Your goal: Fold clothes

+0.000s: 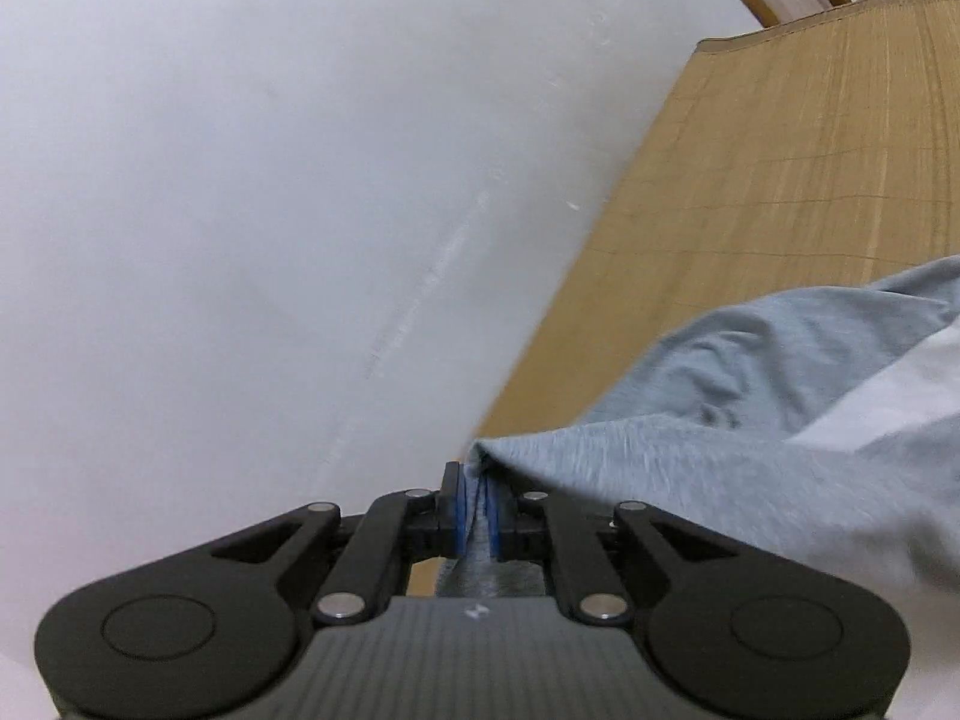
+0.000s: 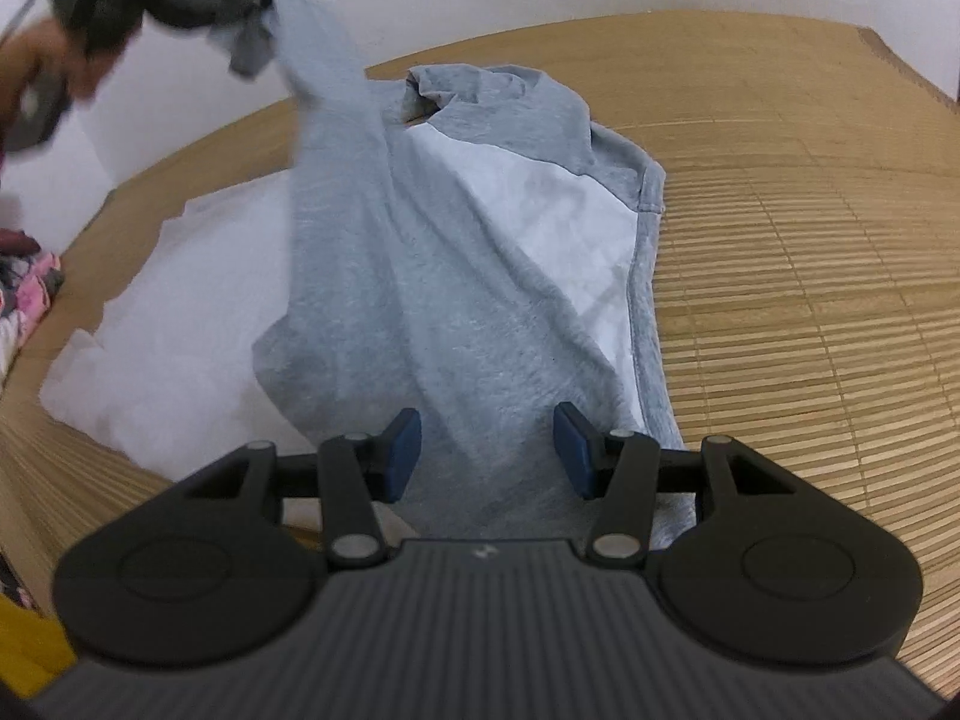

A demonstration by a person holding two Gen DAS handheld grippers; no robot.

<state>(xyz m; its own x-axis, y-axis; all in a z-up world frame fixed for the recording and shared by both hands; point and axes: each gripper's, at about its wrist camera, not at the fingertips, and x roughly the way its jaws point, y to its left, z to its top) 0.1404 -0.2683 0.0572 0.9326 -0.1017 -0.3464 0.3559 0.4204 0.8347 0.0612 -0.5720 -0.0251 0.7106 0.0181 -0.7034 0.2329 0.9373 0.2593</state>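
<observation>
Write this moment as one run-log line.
left gripper: shut on grey garment, lifted | right gripper: open above it | surface: bamboo mat

Home bedroom: bamboo mat (image 2: pixel 780 240), clothes.

Bamboo mat (image 2: pixel 810 228) under grey-and-white garment (image 2: pixel 468 276) and white cloth (image 2: pixel 174 324)

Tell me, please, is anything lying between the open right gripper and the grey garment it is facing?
Nothing visible does. The right gripper hangs open directly over the grey garment, with only cloth between its blue pads. The left gripper is shut on a sleeve end, lifted above the bamboo mat.
</observation>
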